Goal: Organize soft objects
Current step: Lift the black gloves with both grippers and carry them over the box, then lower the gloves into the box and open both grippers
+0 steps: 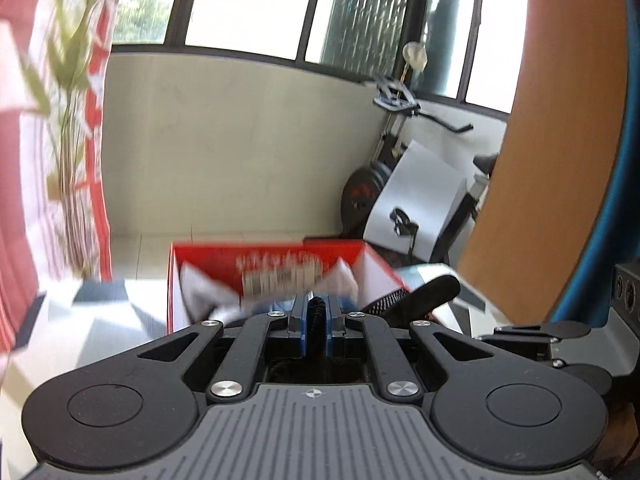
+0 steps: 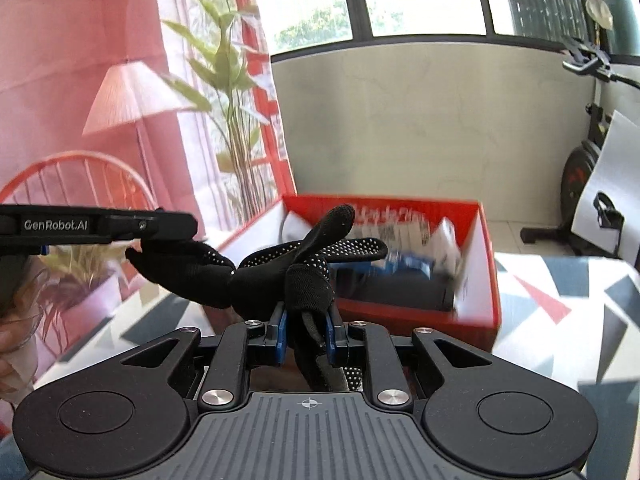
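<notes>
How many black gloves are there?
1 that I can see. The glove is held between both grippers, in front of the red box. More could be hidden inside the box.

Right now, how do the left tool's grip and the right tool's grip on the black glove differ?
The left tool pinches one end of the black glove, its blue pads nearly together; the right tool clamps the bunched middle, its pads wider apart. Fingers fan out above the right tool, while little cloth shows past the left. Both are shut on the same glove, before the red box.
</notes>
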